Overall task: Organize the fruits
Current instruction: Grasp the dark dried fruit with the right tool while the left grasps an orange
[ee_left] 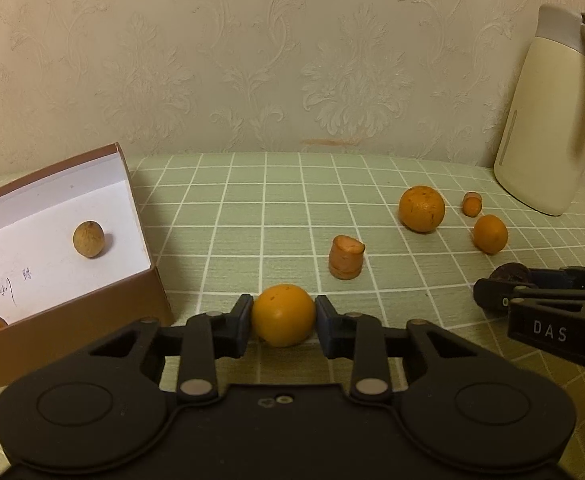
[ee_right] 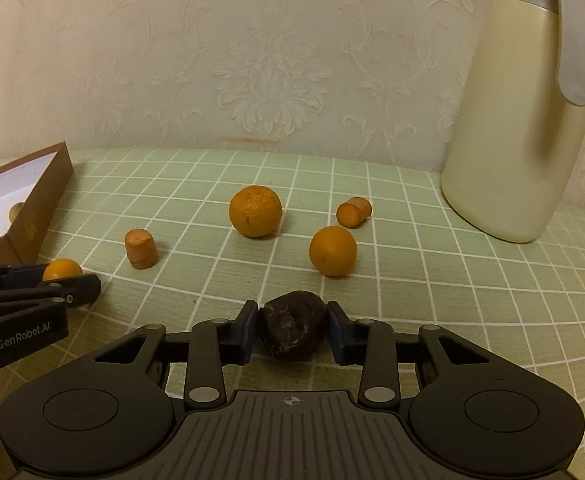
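An orange fruit [ee_left: 282, 314] is clamped between the fingers of the left gripper [ee_left: 282, 316], just right of the brown box [ee_left: 72, 312]. A dark fruit [ee_right: 292, 329] is clamped by the right gripper [ee_right: 292, 330], farther right of the box, over the checked cloth [ee_right: 452, 300].

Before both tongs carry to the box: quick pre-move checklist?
1. Left tongs shut on the smooth round orange fruit: ok.
2. Right tongs shut on the dark brown wrinkled fruit: ok.
3. Open brown cardboard box has bare floor: ok.
4. Upright cut carrot stub off the left path: ok.
5. Fruits lifted off the green checked tablecloth: cannot tell.
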